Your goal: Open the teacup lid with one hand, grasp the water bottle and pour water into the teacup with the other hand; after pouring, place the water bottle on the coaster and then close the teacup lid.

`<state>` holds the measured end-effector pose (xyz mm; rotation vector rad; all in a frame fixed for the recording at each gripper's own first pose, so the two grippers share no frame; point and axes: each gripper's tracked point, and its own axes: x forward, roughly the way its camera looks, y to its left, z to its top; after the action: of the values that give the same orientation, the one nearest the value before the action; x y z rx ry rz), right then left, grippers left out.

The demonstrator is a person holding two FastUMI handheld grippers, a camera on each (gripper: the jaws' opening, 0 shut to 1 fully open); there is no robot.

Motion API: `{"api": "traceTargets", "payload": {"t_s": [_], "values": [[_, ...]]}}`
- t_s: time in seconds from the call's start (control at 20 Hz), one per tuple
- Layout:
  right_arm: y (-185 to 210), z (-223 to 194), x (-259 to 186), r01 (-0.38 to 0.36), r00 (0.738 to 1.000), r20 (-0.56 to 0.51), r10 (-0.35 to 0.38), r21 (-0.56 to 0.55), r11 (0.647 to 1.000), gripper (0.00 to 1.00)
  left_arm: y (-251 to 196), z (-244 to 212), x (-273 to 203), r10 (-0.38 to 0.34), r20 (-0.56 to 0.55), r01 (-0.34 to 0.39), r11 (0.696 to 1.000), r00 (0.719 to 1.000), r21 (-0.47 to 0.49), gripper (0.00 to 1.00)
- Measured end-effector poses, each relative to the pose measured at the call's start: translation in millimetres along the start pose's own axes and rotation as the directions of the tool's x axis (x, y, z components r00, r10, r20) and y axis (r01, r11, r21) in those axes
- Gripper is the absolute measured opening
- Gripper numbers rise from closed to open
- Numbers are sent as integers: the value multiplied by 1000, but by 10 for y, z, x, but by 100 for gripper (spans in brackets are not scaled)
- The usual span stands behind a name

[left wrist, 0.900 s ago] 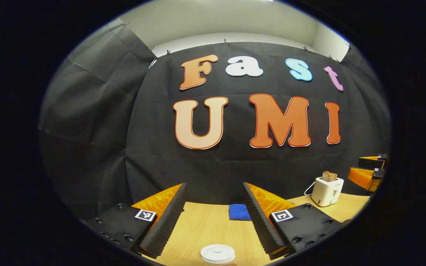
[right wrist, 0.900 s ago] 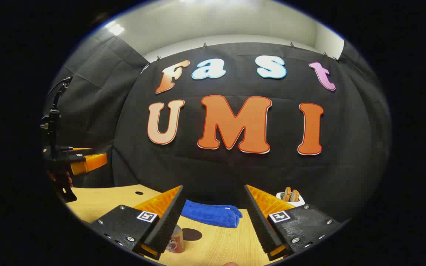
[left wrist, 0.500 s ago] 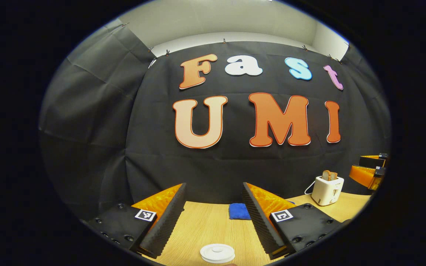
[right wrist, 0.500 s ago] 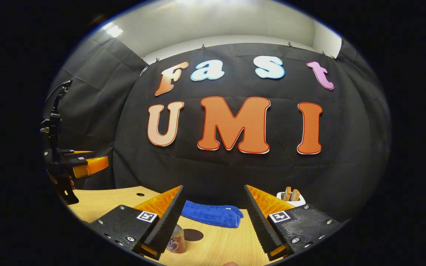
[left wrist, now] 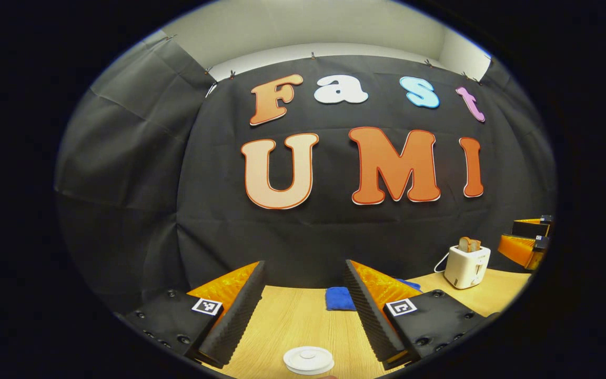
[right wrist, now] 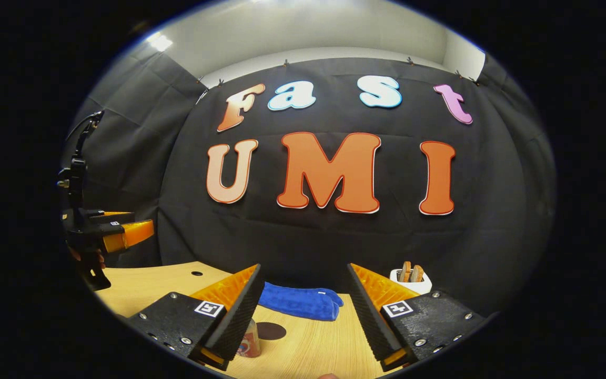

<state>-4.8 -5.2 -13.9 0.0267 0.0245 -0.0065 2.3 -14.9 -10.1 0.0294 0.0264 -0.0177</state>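
In the left gripper view, a round white teacup lid [left wrist: 308, 359] sits on the wooden table [left wrist: 292, 321] at the bottom edge, just below and between the fingers of my left gripper [left wrist: 304, 310], which is open and holds nothing. The right gripper [left wrist: 526, 239] hangs at the far right there. In the right gripper view, my right gripper [right wrist: 304, 313] is open above the table [right wrist: 319, 342]. A small bottle with a printed label [right wrist: 251, 339] stands partly hidden behind its left finger. A dark round coaster [right wrist: 271, 331] lies just right of the bottle. The left gripper [right wrist: 105, 231] floats at far left.
A blue cloth [right wrist: 300, 302] lies at the back of the table, also seen as the blue cloth [left wrist: 339, 298] in the left gripper view. A white toaster with bread [left wrist: 466, 263] stands at the back right; the toaster [right wrist: 411, 279] shows behind my right finger. A small hole [right wrist: 197, 273] marks the tabletop.
Both views have tilted down slightly, so the wall has slid up a little. The lid, bottle and coaster stay put, and both grippers remain open.
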Motion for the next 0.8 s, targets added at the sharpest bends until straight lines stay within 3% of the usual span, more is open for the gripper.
{"api": "traceTargets", "payload": {"t_s": [0.35,0.8], "values": [[115,-178,12,-37,999,-35,37,10,999,94,-43,-354,42,-25,-83,25,1000,996,-1,98],[485,-632,-22,-142,980,-136,149,58,988,94,-118,-936,20,-49,-213,56,998,976,26,98]]}}
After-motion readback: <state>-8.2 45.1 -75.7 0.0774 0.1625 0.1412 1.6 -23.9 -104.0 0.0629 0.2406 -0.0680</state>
